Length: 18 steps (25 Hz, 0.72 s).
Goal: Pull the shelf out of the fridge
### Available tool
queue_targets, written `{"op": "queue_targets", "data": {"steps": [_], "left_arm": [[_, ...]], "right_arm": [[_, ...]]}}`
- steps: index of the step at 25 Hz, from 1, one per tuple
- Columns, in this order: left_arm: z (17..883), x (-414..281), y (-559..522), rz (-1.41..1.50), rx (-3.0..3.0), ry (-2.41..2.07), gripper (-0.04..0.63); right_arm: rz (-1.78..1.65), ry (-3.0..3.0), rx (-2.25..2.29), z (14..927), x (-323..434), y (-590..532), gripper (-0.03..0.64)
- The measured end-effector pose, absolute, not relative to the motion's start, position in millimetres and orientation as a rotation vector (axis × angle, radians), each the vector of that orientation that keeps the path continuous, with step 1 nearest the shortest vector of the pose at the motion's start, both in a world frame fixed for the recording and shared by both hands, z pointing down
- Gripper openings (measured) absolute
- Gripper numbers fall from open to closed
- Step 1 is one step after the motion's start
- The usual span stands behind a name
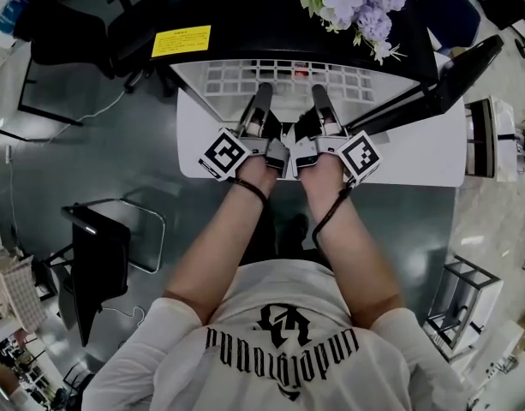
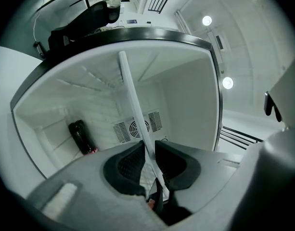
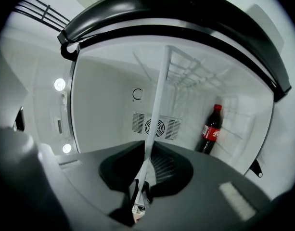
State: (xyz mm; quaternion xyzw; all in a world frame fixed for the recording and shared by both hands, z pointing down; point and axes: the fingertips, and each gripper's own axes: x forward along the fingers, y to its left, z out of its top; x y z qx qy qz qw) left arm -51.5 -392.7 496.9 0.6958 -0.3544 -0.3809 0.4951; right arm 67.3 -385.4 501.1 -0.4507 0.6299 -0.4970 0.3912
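A white wire shelf (image 1: 283,79) sticks out of the front of the black fridge (image 1: 245,15). Both grippers reach to its front edge side by side, the left gripper (image 1: 264,94) left of the right gripper (image 1: 319,94). In the left gripper view the shelf's white front bar (image 2: 134,105) runs between the dark pads (image 2: 128,165), and the left gripper (image 2: 149,154) is shut on it. The right gripper view has the same bar (image 3: 158,105) clamped in the right gripper (image 3: 148,157). A cola bottle (image 3: 212,124) stands inside the fridge, by the back wall.
The fridge door (image 1: 455,75) hangs open to the right. A vase of purple flowers (image 1: 365,2) and a yellow sticker (image 1: 181,41) are on the fridge top. A white platform (image 1: 416,165) lies under the grippers. A black chair (image 1: 99,264) stands at the left, wire racks (image 1: 463,306) at the right.
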Motion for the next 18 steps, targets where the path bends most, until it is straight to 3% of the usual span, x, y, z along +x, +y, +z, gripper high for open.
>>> {"op": "queue_targets", "data": {"steps": [18], "left_arm": [[494, -55, -345, -0.944, 1.687, -0.874, 0.074]], "right_arm": [[-1.294, 1.61, -1.109, 499, 64, -338, 0.04]]}}
